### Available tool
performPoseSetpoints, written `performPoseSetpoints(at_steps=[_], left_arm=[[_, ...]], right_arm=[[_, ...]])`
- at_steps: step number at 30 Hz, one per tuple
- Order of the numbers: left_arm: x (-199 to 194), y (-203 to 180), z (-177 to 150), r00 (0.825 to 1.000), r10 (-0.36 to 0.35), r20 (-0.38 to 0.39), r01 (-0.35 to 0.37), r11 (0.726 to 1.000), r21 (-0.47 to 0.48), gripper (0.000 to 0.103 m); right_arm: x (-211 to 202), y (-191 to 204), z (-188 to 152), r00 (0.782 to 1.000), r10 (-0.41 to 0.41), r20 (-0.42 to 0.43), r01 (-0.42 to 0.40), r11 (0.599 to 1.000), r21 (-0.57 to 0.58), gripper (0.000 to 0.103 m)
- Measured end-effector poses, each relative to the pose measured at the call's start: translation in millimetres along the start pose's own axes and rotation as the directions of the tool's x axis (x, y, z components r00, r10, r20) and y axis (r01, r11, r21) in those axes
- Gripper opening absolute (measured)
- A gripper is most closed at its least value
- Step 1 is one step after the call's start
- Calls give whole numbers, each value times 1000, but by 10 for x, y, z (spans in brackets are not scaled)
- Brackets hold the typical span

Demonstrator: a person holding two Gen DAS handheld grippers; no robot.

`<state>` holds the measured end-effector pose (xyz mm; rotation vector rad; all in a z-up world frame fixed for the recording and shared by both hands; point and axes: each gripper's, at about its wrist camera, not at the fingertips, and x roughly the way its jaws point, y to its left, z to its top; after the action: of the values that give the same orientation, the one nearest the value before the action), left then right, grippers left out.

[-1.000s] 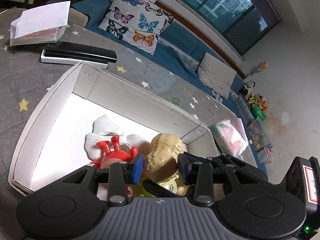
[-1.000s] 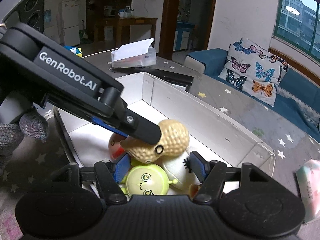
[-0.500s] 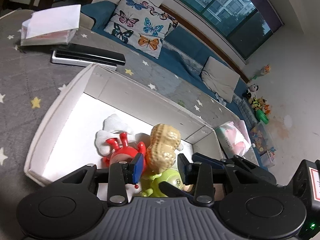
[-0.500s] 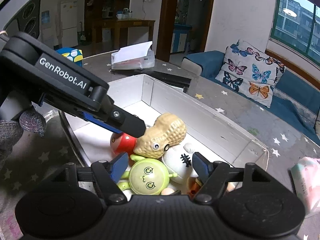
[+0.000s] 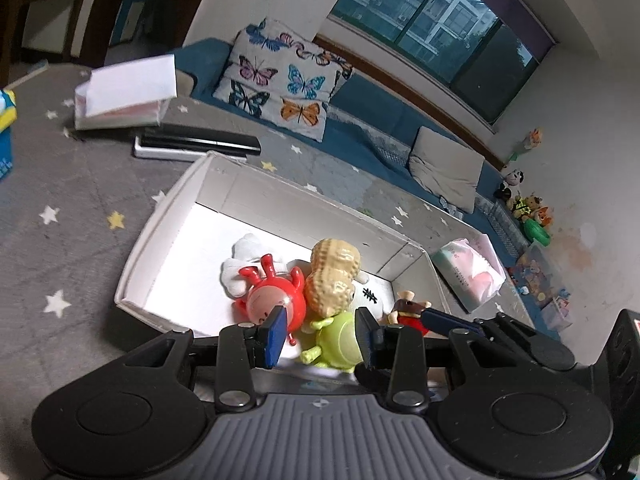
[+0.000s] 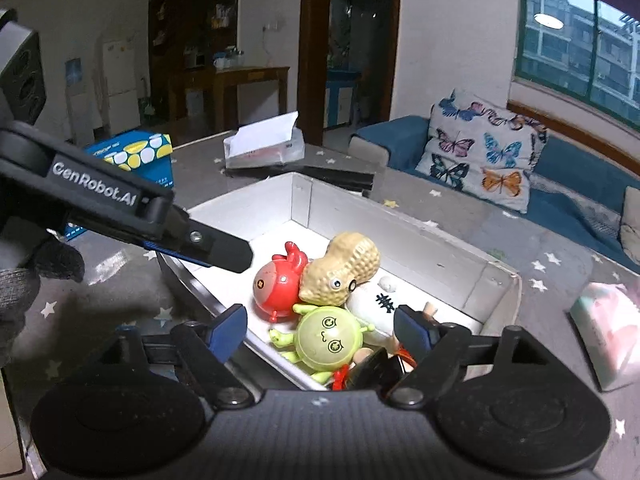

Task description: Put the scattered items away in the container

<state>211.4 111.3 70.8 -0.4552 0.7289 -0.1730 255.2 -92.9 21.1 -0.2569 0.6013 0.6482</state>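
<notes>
A white cardboard box [image 5: 158, 224] lies on the grey star-patterned cloth. Piled at its near end are a tan peanut toy [image 5: 334, 276], a red round toy [image 5: 272, 296], a green round toy [image 5: 338, 340], a white plush [image 5: 244, 256] and a small figure [image 5: 408, 312]. My left gripper [image 5: 320, 336] is open above the box's near edge, touching nothing. In the right wrist view its finger [image 6: 216, 246] hangs left of the red toy [image 6: 276, 288]. My right gripper [image 6: 320, 330] has its jaws opening. The green toy [image 6: 328, 336] lies free in the box between them, under the peanut [image 6: 344, 268].
Behind the box are a flat black and white device [image 5: 196, 146] and an open tissue box [image 5: 124, 96]. A pink and green tissue pack [image 5: 472, 268] sits right of the box, a blue carton [image 6: 132, 156] at far left. A sofa with a butterfly cushion [image 5: 288, 92] stands beyond.
Both grippers have drawn back and up from the toy pile. The left finger has left the peanut, which now rests on the pile. The right jaws have spread away from the green toy.
</notes>
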Motion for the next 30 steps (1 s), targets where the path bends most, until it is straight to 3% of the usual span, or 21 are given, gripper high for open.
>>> performPoseSetpoints(at_steps=[13, 25, 30], left_arm=[[-391, -67, -294, 997, 55, 62, -58, 997, 43, 39], [-571, -99, -609, 985, 151, 83, -157, 985, 69, 39], [-541, -132, -729, 967, 239, 86, -248, 962, 116, 40]], right_arm=[[-410, 189, -192, 997, -38, 74, 35, 999, 37, 103], [-573, 304, -452, 996, -44, 76, 36, 994, 98, 103], [-621, 380, -561, 994, -67, 89, 56, 991, 119, 103]])
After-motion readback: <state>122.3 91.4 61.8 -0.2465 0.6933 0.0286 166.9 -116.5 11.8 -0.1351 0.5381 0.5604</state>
